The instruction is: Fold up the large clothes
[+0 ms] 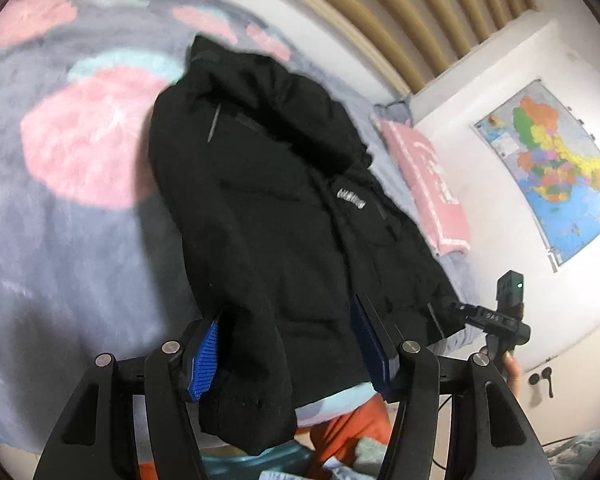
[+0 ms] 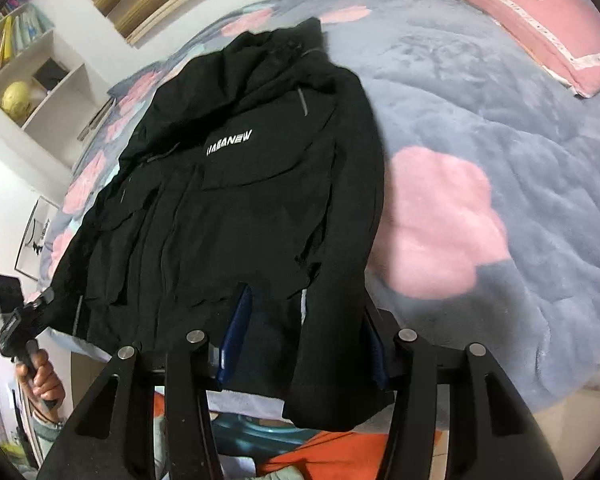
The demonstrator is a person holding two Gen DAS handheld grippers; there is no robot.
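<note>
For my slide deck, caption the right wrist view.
Right gripper straddles the black jacket hem on the floral blanket.

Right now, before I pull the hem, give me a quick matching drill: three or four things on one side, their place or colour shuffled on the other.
Things:
1. jacket
2. pillow
3. map
4. yellow ball

Places or colours:
A. on a shelf
B. on the wall
C. black, spread on the bed
D. pink, at the far end of the bed

Pairs: 1-C, 2-D, 3-B, 4-A
</note>
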